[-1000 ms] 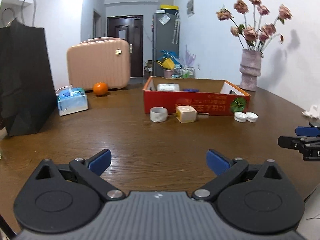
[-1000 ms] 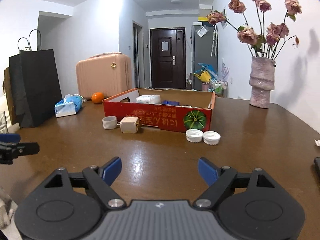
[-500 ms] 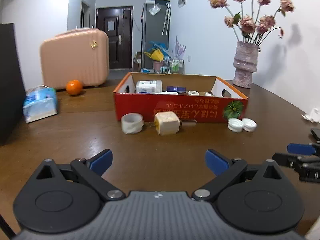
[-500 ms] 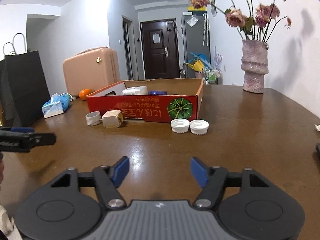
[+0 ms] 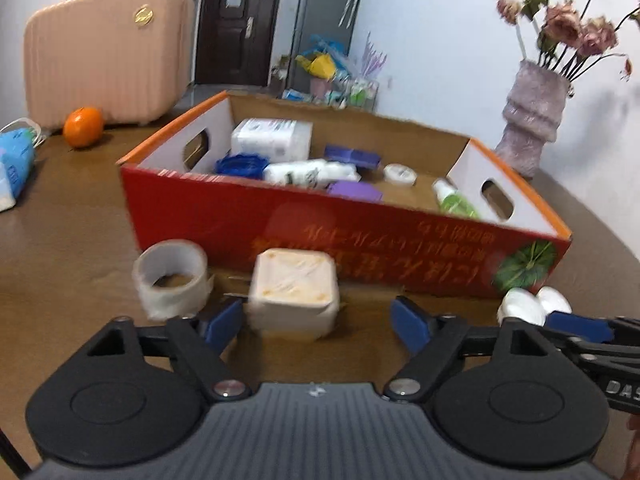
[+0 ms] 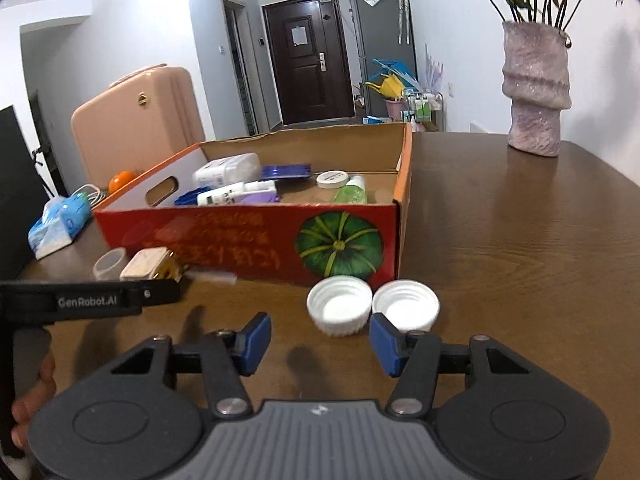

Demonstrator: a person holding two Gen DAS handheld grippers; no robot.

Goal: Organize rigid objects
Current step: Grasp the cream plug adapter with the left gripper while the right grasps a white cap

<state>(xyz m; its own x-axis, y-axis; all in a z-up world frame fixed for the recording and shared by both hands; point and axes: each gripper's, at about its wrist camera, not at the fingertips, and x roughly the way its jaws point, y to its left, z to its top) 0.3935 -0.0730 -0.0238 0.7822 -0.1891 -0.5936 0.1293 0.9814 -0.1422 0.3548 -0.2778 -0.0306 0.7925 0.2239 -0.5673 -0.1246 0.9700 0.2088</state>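
Observation:
A red cardboard box (image 5: 360, 236) (image 6: 240, 236) with several bottles and lids inside stands on the brown table. In front of it lie a tape roll (image 5: 172, 276), a cream cube-shaped plug (image 5: 294, 292) and two white caps (image 6: 339, 310) (image 6: 406, 308). My left gripper (image 5: 318, 326) has the cube between its closing jaws; the left pad is next to it, the right pad well apart. My right gripper (image 6: 320, 342) is closing just short of the left cap, which lies slightly ahead of its fingertips. Nothing is held.
A pink suitcase (image 5: 100, 52), an orange (image 5: 83, 126) and a blue tissue pack (image 5: 14, 168) sit at the back left. A vase of flowers (image 6: 536, 88) stands at the back right. A person's hand (image 6: 28, 400) holds the left gripper's handle.
Both grippers have moved forward to the items in front of the box and lowered slightly. Both pairs of jaws have narrowed, the right more than the left.

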